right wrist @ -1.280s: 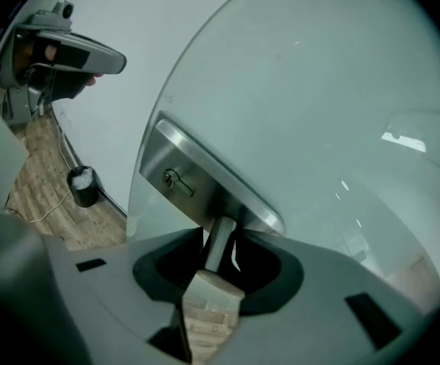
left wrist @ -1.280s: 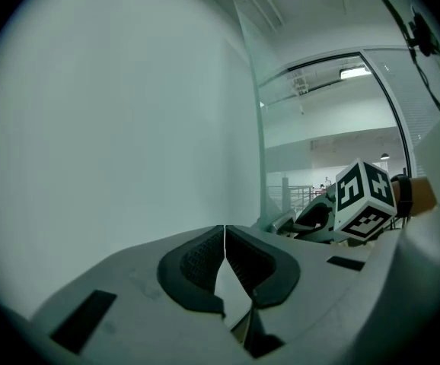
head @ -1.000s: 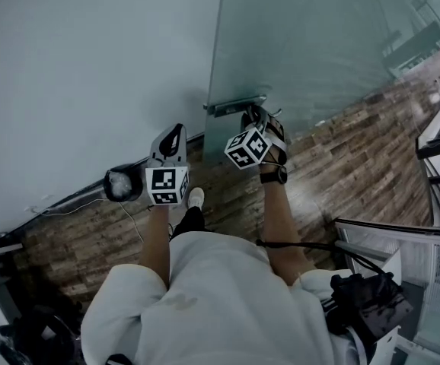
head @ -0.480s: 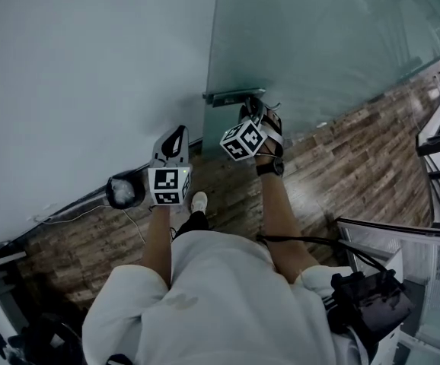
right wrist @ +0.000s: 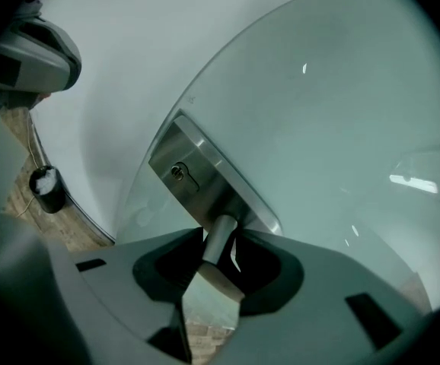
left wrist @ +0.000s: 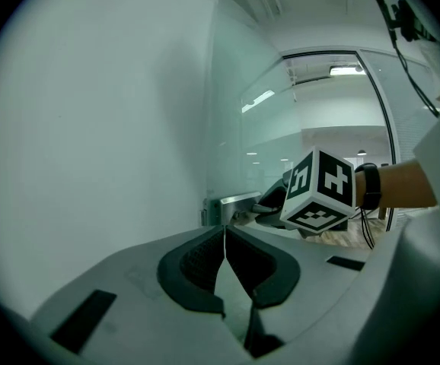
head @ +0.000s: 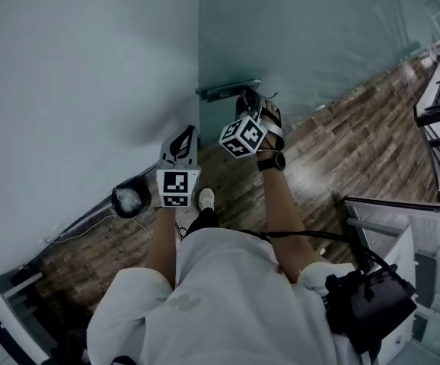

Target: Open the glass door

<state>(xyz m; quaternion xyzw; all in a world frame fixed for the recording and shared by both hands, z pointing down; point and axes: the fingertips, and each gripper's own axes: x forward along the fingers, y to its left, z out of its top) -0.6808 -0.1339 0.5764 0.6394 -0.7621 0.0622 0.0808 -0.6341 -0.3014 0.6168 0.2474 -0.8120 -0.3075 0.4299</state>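
Beside the white wall (head: 75,67), the glass door (head: 319,36) shows its edge and lock plate (head: 227,90) shifted left since 1 second ago (seemingly starting to swing open). The right tongs (head: 250,103) clamp its lever handle (right wrist: 217,243); the left tongs (left wrist: 224,230) are closed, empty.

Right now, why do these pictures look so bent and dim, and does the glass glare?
Head view: flat, dim light, soft shadow on the pale wall by the left gripper. Left gripper view: fisheye circle, black corners, light streaks on the frosted glass door. Right gripper view: the door's edge bows; small glints.
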